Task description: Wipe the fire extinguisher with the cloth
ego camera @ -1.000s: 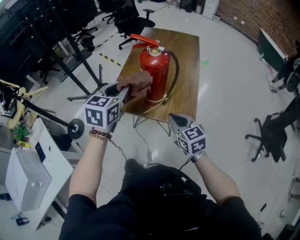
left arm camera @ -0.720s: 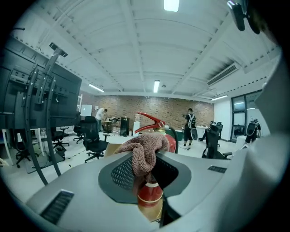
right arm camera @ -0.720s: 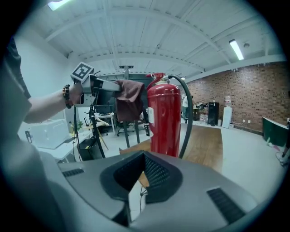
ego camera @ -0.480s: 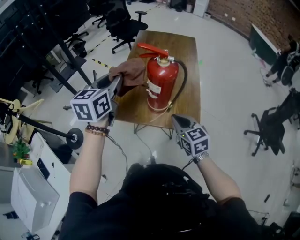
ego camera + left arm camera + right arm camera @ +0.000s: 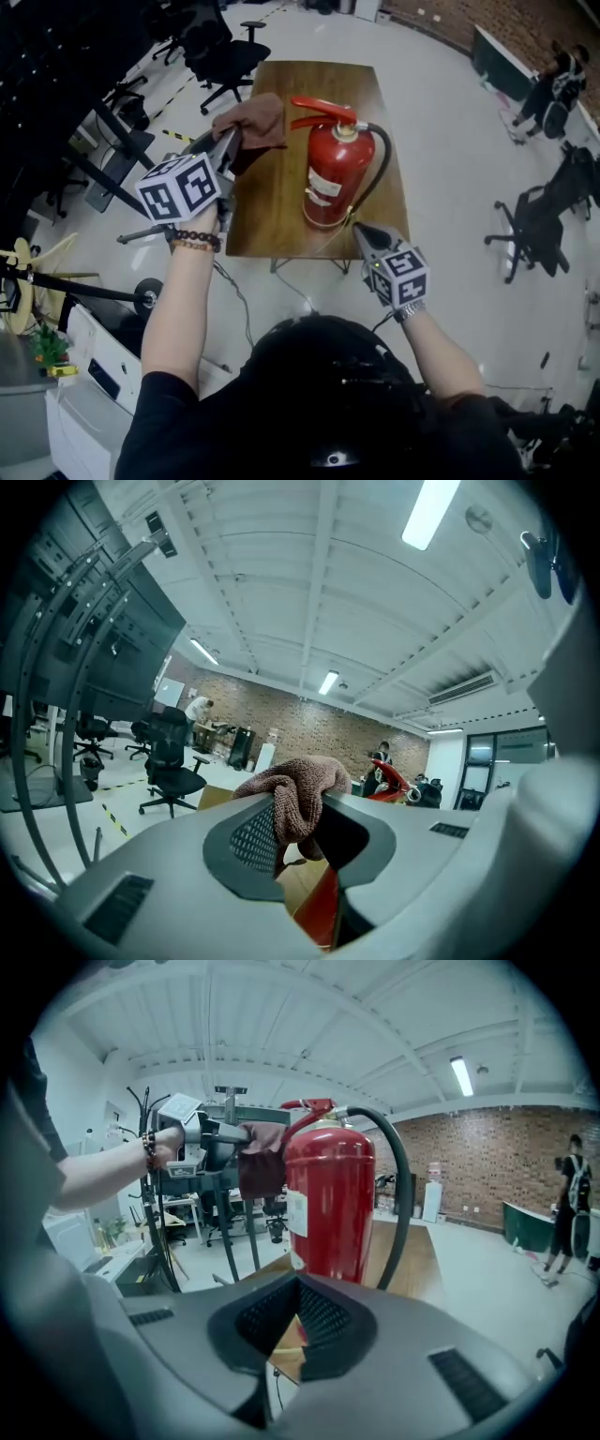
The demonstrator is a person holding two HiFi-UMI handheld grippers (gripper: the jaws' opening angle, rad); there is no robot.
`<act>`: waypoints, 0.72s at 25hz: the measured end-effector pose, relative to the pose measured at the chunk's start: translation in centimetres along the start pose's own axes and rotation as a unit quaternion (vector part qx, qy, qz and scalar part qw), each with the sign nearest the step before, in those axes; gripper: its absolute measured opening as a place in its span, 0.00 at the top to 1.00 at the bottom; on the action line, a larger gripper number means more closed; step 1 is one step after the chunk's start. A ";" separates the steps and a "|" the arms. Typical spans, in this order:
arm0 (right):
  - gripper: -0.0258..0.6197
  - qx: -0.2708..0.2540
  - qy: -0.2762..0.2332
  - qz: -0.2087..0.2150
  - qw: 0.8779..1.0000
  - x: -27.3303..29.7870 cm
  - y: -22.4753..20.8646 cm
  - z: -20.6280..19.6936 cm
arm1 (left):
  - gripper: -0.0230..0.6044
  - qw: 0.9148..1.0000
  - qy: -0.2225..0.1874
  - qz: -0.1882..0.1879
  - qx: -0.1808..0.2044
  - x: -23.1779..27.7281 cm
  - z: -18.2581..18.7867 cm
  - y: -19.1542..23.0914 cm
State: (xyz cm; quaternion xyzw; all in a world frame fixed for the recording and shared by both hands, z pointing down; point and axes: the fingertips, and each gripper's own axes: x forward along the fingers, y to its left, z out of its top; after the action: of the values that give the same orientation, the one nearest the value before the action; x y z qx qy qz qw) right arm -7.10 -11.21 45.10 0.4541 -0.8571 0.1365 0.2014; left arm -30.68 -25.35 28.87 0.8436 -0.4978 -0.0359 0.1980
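Note:
A red fire extinguisher (image 5: 330,178) with a black hose stands upright on the wooden table (image 5: 281,206). In the right gripper view the fire extinguisher (image 5: 328,1199) fills the middle, just beyond the jaws. My left gripper (image 5: 223,148) is shut on a brown cloth (image 5: 255,122), held left of the extinguisher's red handle and apart from it. The cloth (image 5: 295,794) bunches out between the jaws in the left gripper view. My right gripper (image 5: 361,232) is shut on nothing, close to the extinguisher's base at the table's near edge.
Black office chairs (image 5: 225,56) stand beyond the table's far left. Another chair (image 5: 530,230) is at the right. A black stand with a wheel (image 5: 145,295) and a white cabinet (image 5: 89,394) lie at the left. A person (image 5: 553,80) stands far right.
My left gripper has carried the cloth up and away from the extinguisher's body, leftward of its handle. My right gripper moved slightly toward the extinguisher's base.

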 end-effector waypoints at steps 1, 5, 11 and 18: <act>0.93 0.003 0.000 -0.007 1.000 0.1 0.1 0.0 | 0.84 1.000 0.001 -0.008 -0.005 0.5 0.1 0.2; 0.93 0.015 -0.002 -0.039 0.999 0.1 -0.1 0.0 | 0.84 0.999 0.010 -0.049 -0.021 2.9 -0.1 -0.2; 0.93 0.035 0.004 -0.082 0.996 -0.4 -0.5 -0.4 | 0.84 0.987 0.026 -0.143 -0.074 6.3 -1.5 -2.9; 0.92 0.047 0.005 -0.113 0.992 -0.8 -1.1 -0.5 | 0.85 0.961 0.079 -0.231 -0.133 8.6 -5.3 -5.8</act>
State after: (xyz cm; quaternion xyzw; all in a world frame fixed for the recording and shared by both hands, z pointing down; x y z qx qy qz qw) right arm -5.72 -11.04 45.21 0.5567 -0.7917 0.1555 0.1980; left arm -20.23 -28.69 32.80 0.9017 -0.2630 -0.0802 0.3337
